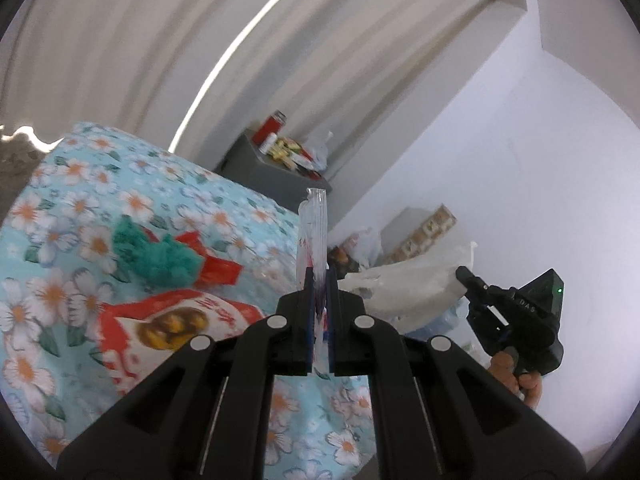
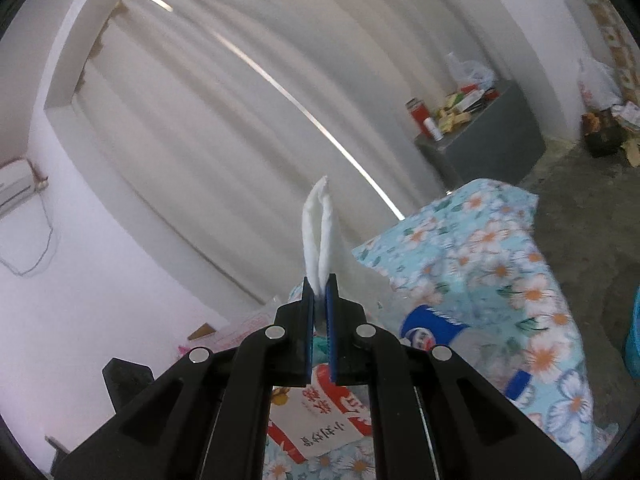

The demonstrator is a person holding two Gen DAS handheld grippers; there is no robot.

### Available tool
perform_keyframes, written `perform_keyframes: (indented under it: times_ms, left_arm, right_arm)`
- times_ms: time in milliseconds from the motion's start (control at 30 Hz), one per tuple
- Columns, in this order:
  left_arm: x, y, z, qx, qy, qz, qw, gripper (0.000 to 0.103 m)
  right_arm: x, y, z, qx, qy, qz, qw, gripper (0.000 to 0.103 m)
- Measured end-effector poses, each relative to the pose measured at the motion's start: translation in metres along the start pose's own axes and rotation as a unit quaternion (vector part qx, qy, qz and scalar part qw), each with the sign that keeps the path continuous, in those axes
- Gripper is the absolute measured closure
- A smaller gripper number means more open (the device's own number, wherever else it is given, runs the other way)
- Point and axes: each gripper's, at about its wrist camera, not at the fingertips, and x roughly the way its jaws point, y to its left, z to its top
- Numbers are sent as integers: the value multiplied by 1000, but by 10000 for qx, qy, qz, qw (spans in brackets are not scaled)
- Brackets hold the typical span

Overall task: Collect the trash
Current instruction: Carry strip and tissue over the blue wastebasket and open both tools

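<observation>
Jaws clamped: left gripper (image 1: 319,280) on clear wrapper (image 1: 314,232), right gripper (image 2: 319,286) on white tissue (image 2: 318,232); snack bag (image 1: 168,328), bottle (image 2: 444,330) near floral bed (image 1: 72,208) edge; bare wall beyond.

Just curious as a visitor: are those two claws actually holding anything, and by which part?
Yes. The left claw pinches a clear plastic wrapper by its lower end; the right claw pinches a folded white tissue by its lower edge.

Snack bag (image 2: 320,420) print partly hidden behind tongs (image 2: 319,284)
</observation>
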Motion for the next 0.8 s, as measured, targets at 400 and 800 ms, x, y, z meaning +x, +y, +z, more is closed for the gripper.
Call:
perform_keyframes:
  times_ms: [400, 800]
  left_arm:
    - [56, -61, -20, 540, 571, -208, 9967, 100]
    - [127, -118, -45, 1027, 1200, -481, 9863, 100]
  right_arm:
    - [-58, -59, 13, 541, -552, -190, 9968, 97]
    - [-111, -115, 21, 974, -1029, -579, 9882, 97]
